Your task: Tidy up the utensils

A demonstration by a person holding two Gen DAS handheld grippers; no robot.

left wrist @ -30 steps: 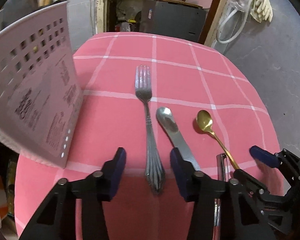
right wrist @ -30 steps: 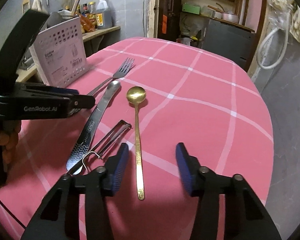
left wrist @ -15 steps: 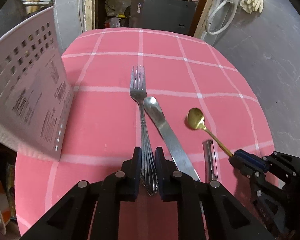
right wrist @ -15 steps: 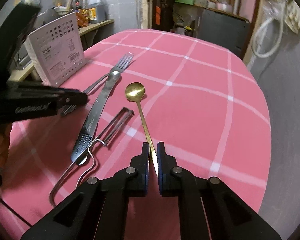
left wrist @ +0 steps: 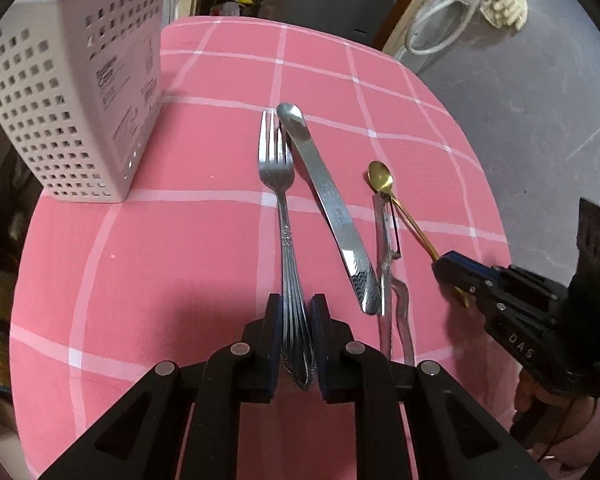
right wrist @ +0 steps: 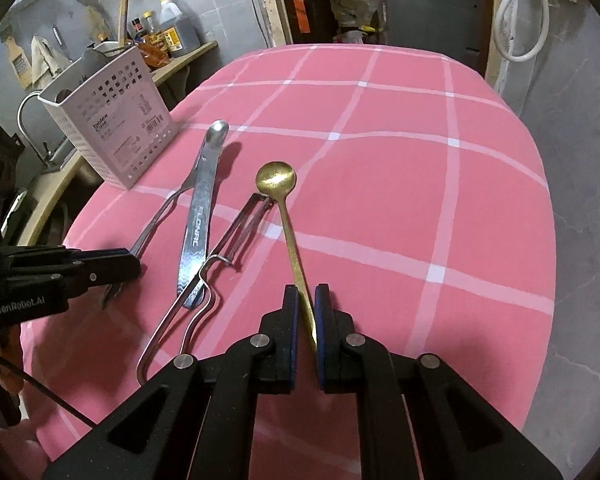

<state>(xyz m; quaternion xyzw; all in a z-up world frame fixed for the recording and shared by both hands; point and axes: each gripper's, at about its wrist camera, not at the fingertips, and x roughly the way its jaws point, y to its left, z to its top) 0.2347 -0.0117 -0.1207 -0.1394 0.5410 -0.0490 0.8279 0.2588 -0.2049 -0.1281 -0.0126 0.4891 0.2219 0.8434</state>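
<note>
Both tongs clamped on utensils at the desk's near edge

Left tongs (left wrist: 294,320) pinch the fork (left wrist: 278,184) handle; right tongs (right wrist: 306,312) the gold spoon (right wrist: 278,180). Knife (left wrist: 328,208) and peeler (left wrist: 386,248) lie between; white caddy (left wrist: 80,92) stands far-left, pink desk (right wrist: 420,184) open rightward.

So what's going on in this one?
A person is sorting cutlery on a pink checked table. The left gripper has just closed on the fork handle, the right gripper on the gold spoon. A knife and peeler lie between them; the white holder waits nearby.
</note>
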